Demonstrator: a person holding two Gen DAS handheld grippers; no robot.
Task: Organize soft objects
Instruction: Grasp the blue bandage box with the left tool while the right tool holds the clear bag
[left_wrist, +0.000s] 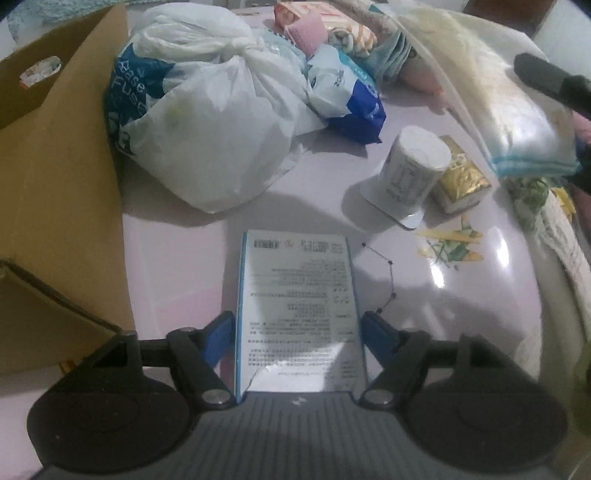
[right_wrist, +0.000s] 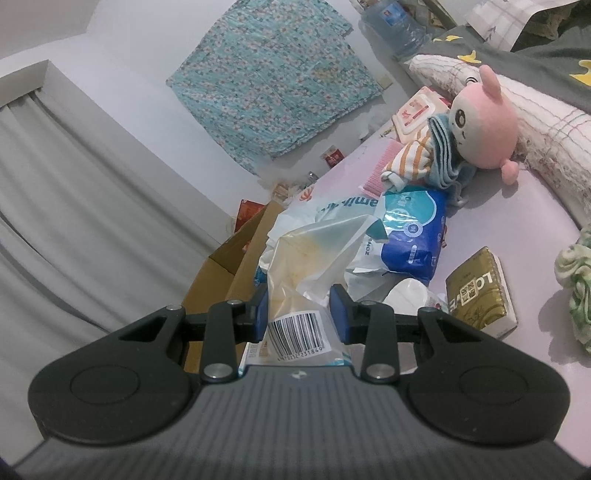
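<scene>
- Left hand-held gripper (left_wrist: 299, 325): stands apart, blue pads just off both long edges of the flat pack (left_wrist: 295, 295), which lies on the desk (left_wrist: 184, 266); thin, slick printed film, white with a blue border.
- Risk here: may skate on the glossy lilac top or buckle in the middle under an edge squeeze.
- Right hand-held gripper (right_wrist: 300, 314): clamped on the clear bag (right_wrist: 314, 251) at its barcode label (right_wrist: 295, 332); crinkled, translucent, yellowish filling inside.
- Risk here: could slip through the pads, since thin film gives little purchase and the bulk hangs beyond the grip.
- Cardboard box (left_wrist: 62, 184), just left: stiff brown flap standing up; could snag a pack brought over it.
- Knotted white bag (left_wrist: 214, 122), mid-desk: puffy, loose plastic.
- Wrapped tissue roll (left_wrist: 410, 166), upright, touching the gold tissue pack (left_wrist: 461, 181); likely to topple if brushed.
- Blue wipes pack (left_wrist: 351, 99), further back: soft, creased.
- Pink plush (right_wrist: 484, 118), far end: round, fuzzy.
</scene>
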